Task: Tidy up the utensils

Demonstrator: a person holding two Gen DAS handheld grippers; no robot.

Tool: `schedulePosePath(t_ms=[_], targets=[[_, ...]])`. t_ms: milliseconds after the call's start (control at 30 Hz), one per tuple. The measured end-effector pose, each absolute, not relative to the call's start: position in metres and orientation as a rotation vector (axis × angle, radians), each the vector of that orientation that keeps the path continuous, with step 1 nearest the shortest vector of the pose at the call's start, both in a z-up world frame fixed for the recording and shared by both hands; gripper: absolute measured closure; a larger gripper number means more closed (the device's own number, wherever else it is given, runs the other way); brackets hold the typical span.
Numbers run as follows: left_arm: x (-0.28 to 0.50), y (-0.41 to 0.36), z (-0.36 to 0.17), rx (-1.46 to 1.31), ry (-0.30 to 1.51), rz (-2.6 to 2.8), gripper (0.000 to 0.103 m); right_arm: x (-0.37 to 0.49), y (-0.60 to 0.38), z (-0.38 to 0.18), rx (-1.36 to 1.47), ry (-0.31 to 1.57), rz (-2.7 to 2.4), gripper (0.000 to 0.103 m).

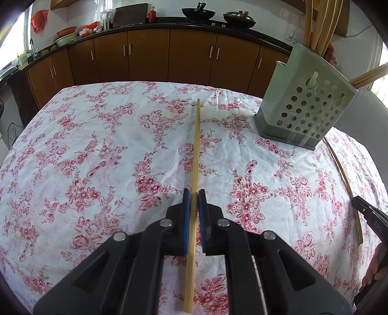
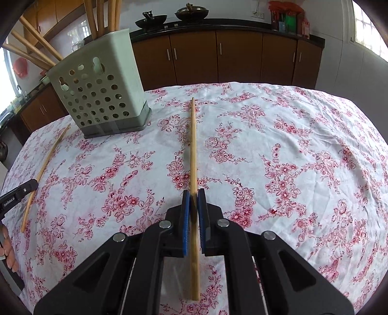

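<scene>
Both grippers (image 1: 194,193) (image 2: 194,193), each around one chopstick (image 1: 195,155) (image 2: 193,145), butt ends cropped.

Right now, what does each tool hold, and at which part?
Each holds one chopstick, pinched nearer its thick butt end: left tool on chopstick, right tool on chopstick.

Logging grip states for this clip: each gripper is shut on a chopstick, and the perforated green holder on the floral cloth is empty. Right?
Not quite. The left gripper and right gripper do each clamp a chopstick, but the holder is not empty: both wrist views show several chopsticks standing in it.
</scene>
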State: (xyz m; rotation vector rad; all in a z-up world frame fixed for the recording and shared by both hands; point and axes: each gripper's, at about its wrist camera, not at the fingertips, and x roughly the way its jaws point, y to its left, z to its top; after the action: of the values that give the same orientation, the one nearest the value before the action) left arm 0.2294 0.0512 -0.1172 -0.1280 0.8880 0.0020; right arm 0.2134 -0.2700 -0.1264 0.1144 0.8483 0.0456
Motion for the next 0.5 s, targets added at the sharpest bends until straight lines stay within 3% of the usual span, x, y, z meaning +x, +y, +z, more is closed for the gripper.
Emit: schedulePosePath(t_ms=[500], targets=[[0.2295,0.0506,-0.1169,-0.136,0.887,0.001,0.093,0.2133,-0.2709,-0.1260,0.115,0.848,0.045,0.095]])
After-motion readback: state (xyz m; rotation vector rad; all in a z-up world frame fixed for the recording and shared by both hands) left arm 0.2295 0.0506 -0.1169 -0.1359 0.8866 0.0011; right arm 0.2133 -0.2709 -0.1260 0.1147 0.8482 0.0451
